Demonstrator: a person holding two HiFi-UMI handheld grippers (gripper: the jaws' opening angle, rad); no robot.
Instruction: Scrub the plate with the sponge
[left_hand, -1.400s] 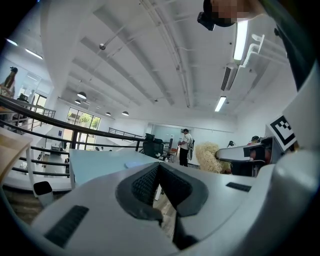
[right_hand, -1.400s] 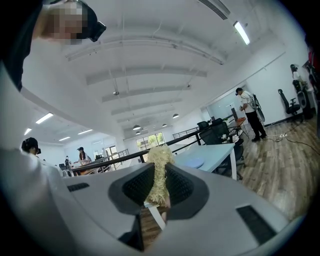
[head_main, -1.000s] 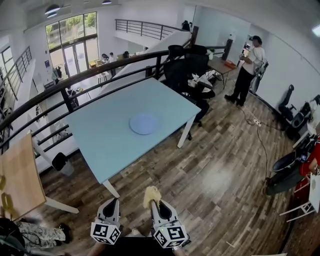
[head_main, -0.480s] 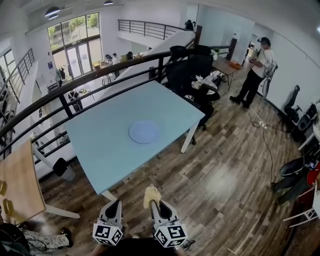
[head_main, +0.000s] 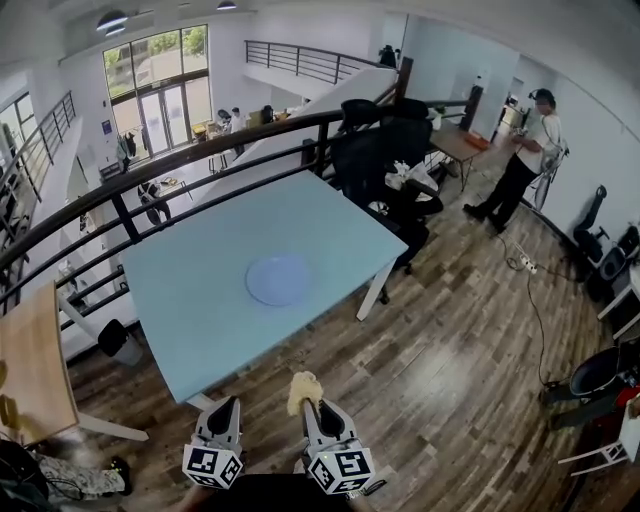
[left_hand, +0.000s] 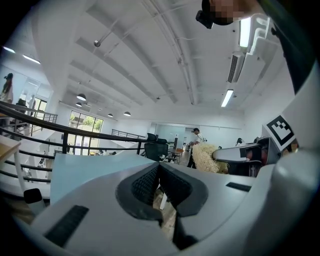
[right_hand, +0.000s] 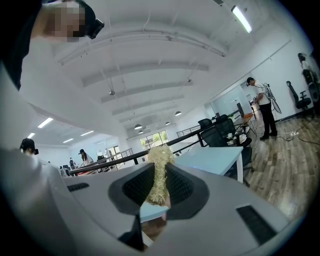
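A pale blue plate (head_main: 278, 280) lies near the middle of the light blue table (head_main: 190, 290). Both grippers hang low at the bottom of the head view, short of the table's near edge. My right gripper (head_main: 310, 398) is shut on a yellowish fibrous sponge (head_main: 303, 387), which sticks up between its jaws as a straw-coloured tuft (right_hand: 159, 172). My left gripper (head_main: 226, 408) is shut, its jaws meeting with nothing between them (left_hand: 158, 182). The sponge (left_hand: 206, 157) also shows at the right of the left gripper view.
A black railing (head_main: 150, 165) runs behind the table. Black office chairs (head_main: 380, 150) stand at its far right corner. A wooden table (head_main: 35, 360) sits at the left. A person (head_main: 520, 165) stands far right on the wood floor (head_main: 450, 340).
The table and plate have drifted slightly left and nearer in the head view. Both grippers keep the same pose and the sponge stays held.
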